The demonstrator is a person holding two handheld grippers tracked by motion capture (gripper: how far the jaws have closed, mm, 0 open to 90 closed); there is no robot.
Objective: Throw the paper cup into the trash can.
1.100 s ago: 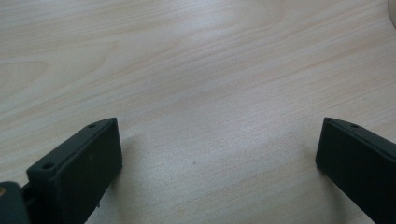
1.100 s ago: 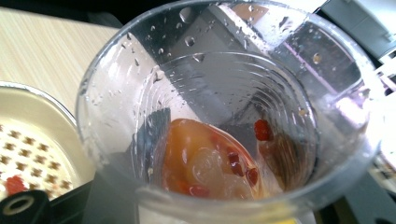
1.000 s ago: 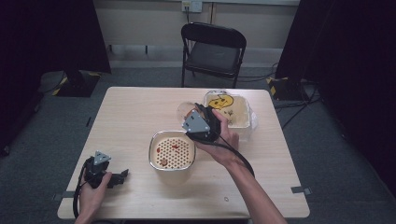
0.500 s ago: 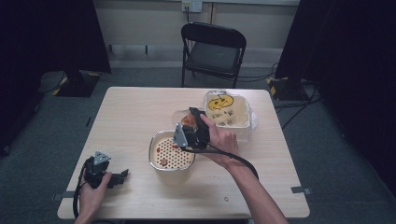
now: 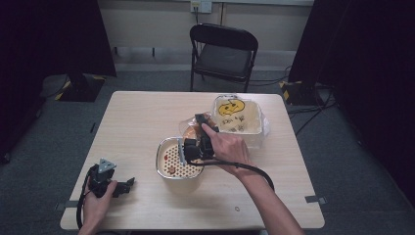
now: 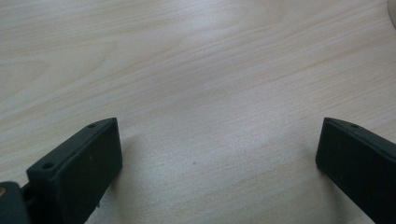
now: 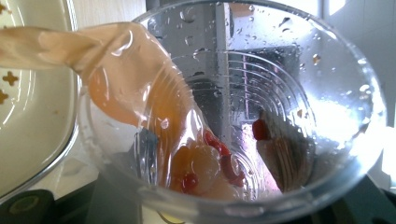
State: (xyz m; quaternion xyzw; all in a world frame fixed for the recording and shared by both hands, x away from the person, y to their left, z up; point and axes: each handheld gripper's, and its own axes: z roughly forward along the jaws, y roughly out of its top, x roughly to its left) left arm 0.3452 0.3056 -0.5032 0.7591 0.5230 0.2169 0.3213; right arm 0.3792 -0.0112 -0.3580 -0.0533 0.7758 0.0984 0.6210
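A clear plastic cup (image 5: 192, 128) is tipped on its side over the perforated strainer bowl (image 5: 160, 157) at the table's middle. My right gripper (image 5: 192, 148) is shut on it. In the right gripper view the cup (image 7: 299, 112) opens toward the camera, wet inside, with an orange film (image 7: 135, 79) hanging from its rim and red pieces (image 7: 219, 158) near its bottom. The strainer bowl (image 7: 28, 116) lies at the left there. Several small pieces lie in the strainer. My left gripper (image 5: 126, 186) rests on the table at the front left; its jaws (image 6: 215, 158) stand wide open over bare wood.
A clear tub with a yellow pumpkin face (image 5: 236, 116) stands right of the strainer, behind my right hand. A black folding chair (image 5: 222, 49) is beyond the table's far edge. The right gripper's cable (image 5: 254, 171) trails across the table.
My right gripper has carried the cup leftward from beside the pumpkin tub to the strainer and tipped it over. The left gripper has stayed put.
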